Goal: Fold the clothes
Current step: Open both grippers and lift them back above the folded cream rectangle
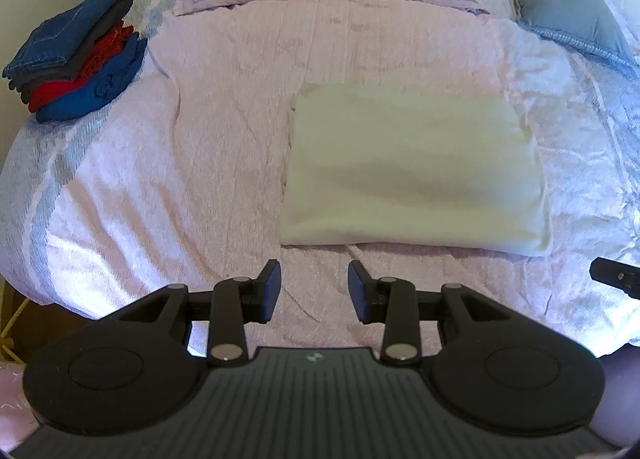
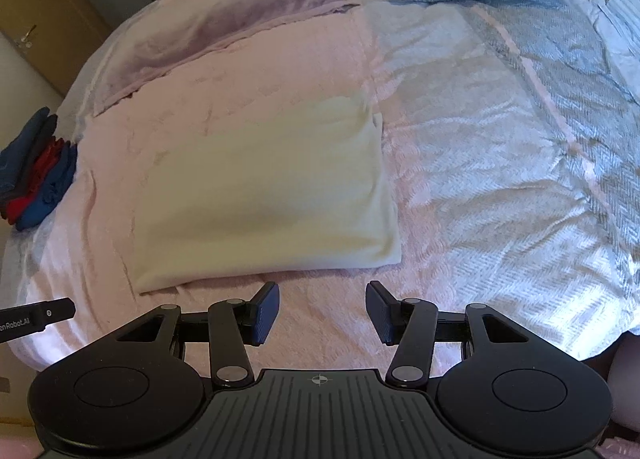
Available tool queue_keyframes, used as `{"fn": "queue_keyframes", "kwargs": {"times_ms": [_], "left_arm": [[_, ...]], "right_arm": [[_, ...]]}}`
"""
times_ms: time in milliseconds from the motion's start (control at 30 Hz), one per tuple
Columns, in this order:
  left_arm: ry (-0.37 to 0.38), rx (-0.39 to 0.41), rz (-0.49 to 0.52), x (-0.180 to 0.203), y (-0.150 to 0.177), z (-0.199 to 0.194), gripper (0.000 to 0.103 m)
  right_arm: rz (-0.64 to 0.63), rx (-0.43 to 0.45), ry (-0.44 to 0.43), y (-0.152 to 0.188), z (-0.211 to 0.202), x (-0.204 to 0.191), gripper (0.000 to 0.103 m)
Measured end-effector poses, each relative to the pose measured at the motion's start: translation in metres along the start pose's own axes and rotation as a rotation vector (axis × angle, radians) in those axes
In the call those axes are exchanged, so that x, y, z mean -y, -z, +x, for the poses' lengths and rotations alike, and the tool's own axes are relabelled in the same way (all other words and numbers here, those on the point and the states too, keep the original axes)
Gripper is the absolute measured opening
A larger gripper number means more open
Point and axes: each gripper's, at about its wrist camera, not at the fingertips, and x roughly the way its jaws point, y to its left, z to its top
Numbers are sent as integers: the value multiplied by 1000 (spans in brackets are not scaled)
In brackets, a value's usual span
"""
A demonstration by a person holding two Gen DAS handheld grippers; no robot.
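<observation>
Both grippers held low & roughly level, side by side, pointing fwd: left gripper (image 1: 314, 287) jaws apart w/ nothing between the pads, right gripper (image 2: 323, 309) likewise spread wide & empty, neither touching anything.

Only one piece of lettering can be read — white characters on the black body of the left claw (image 2: 36, 319), where it pokes in at the left edge of the right wrist view, reading "enRobot_AI" with the beginning cut off by the frame. A small crosshair mark (image 2: 322, 380) sits on the ribbed front of the right claw's housing, and a like mark (image 1: 314, 357) on the left one's — neither carries letters.
</observation>
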Motion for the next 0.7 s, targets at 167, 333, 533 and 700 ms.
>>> {"fn": "queue_keyframes", "kwargs": {"times_ms": [167, 333, 533, 700], "left_arm": [[2, 9, 21, 4, -3, -3, 33], [19, -7, 15, 0, 0, 5, 33], [106, -1, 7, -16, 11, 35, 30], [173, -4, 27, -26, 1, 76, 14]], "right_arm": [[15, 13, -6, -4, -5, 3, 52], [44, -3, -4, -4, 3, 10, 52], [110, -50, 6, 10, 29, 22, 52], [141, -85, 42, 15, 65, 29, 52]]}}
